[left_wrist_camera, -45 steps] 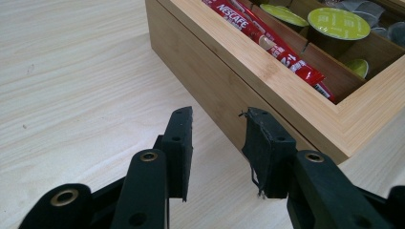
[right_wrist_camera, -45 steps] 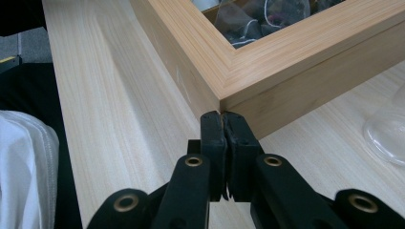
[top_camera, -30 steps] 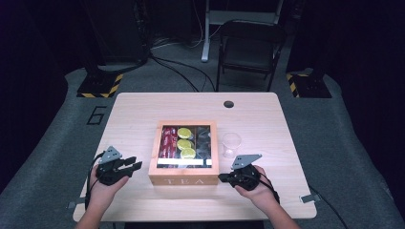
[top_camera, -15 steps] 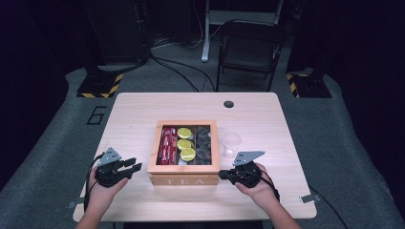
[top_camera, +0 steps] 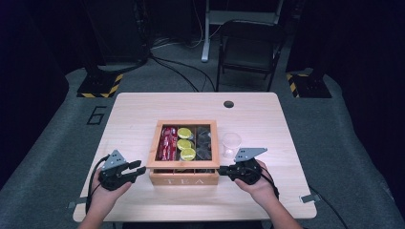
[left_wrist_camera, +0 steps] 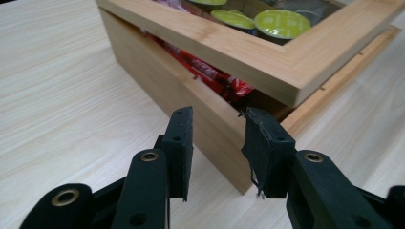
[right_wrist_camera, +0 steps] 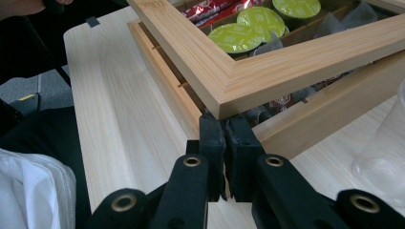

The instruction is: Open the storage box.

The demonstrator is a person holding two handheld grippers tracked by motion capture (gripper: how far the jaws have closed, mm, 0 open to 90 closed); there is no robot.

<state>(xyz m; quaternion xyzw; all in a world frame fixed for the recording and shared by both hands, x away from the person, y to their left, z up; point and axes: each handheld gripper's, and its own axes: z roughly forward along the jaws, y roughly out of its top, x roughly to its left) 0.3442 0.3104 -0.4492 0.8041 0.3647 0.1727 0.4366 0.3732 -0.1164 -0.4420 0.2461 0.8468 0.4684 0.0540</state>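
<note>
A wooden tea box (top_camera: 184, 179) with a glass-paned lid (top_camera: 153, 148) stands at mid-table, holding red packets (top_camera: 167, 140) and green capsules (top_camera: 185, 143). The lid (right_wrist_camera: 267, 71) is lifted a little off the box at its front. My right gripper (top_camera: 223, 169) is shut, and its closed tips (right_wrist_camera: 224, 121) sit right under the lid's front right corner. My left gripper (top_camera: 142, 167) lies by the front left corner. Its jaws (left_wrist_camera: 219, 117) stand apart with nothing pressed between them, and the box corner (left_wrist_camera: 239, 157) is just beyond, below the raised lid (left_wrist_camera: 267, 62).
A clear plastic cup (top_camera: 231, 143) stands on the table (top_camera: 133, 114) right of the box, close to my right gripper, and shows in the right gripper view (right_wrist_camera: 387, 157). A cable hole (top_camera: 229, 103) is near the far edge. A folding chair (top_camera: 248, 47) stands behind the table.
</note>
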